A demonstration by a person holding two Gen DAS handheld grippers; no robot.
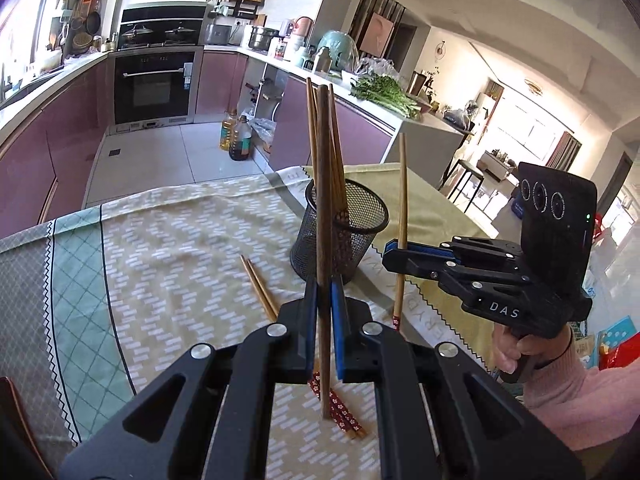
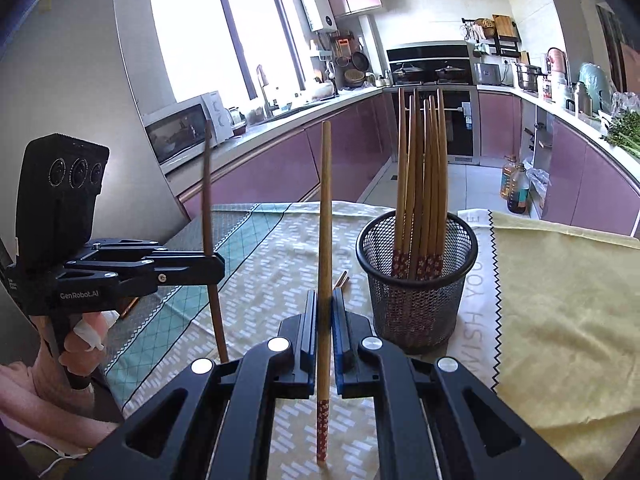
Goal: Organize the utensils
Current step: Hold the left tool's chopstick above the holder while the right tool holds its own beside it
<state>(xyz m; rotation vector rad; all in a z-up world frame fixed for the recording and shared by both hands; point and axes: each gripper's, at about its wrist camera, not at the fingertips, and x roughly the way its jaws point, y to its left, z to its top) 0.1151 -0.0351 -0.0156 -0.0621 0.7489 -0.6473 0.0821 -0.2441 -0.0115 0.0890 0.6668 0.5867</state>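
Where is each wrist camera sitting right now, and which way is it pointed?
Left wrist: rides the left tool, looking along its fingers across the table toward the oven; its dark chopstick stands clamped upright; the right tool and pink-sleeved right hand show at right.
Right wrist: rides the right tool, facing the window and purple cabinets, clamping a lighter chopstick; the left tool and left hand show at left.
Shared: the mesh holder of chopsticks, the tablecloth, and both tools.

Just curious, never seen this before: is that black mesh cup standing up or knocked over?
Upright. The mesh cup stands on the tablecloth with its round rim on top, and the chopsticks in it point upward.
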